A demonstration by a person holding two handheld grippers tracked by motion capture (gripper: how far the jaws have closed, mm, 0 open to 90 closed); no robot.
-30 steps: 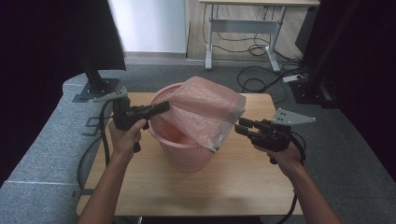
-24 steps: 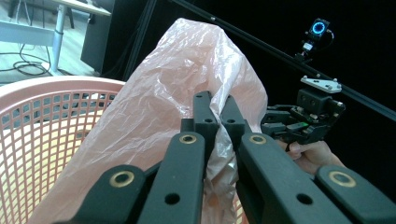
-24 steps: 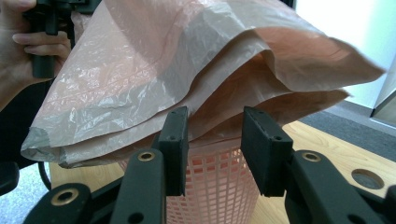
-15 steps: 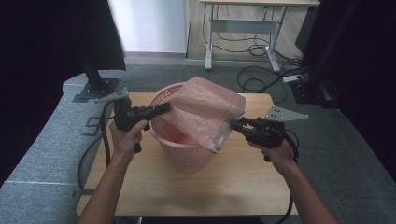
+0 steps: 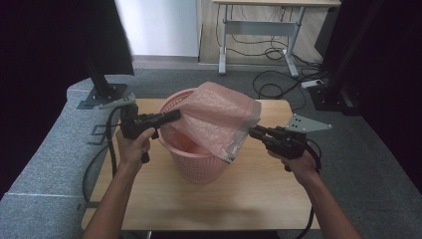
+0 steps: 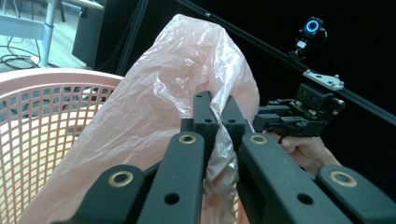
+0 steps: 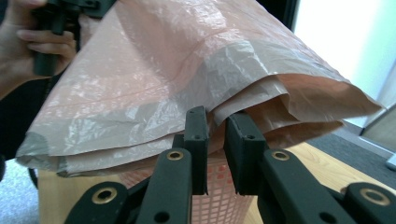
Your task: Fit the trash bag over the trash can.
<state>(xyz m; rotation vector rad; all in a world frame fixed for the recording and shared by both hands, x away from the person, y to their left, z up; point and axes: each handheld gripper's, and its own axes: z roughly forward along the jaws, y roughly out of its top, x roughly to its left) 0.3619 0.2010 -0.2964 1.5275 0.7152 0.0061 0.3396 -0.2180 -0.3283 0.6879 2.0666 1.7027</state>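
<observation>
High view: I'm lining the pink plastic lattice basket [image 5: 196,159] with a thin pink plastic bag [image 5: 214,117].
Left hand-held gripper [image 5: 174,115] clamps the bag; right hand-held gripper [image 5: 253,132], jaws just closing, hasn't gripped; bag unopened.

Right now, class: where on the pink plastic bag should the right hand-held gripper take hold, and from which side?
Probably the loose open edge of the pink plastic bag, approached level from the basket's right. The layered rim hangs free there, facing the right hand-held gripper, while the left hand-held gripper pins the opposite side.
</observation>
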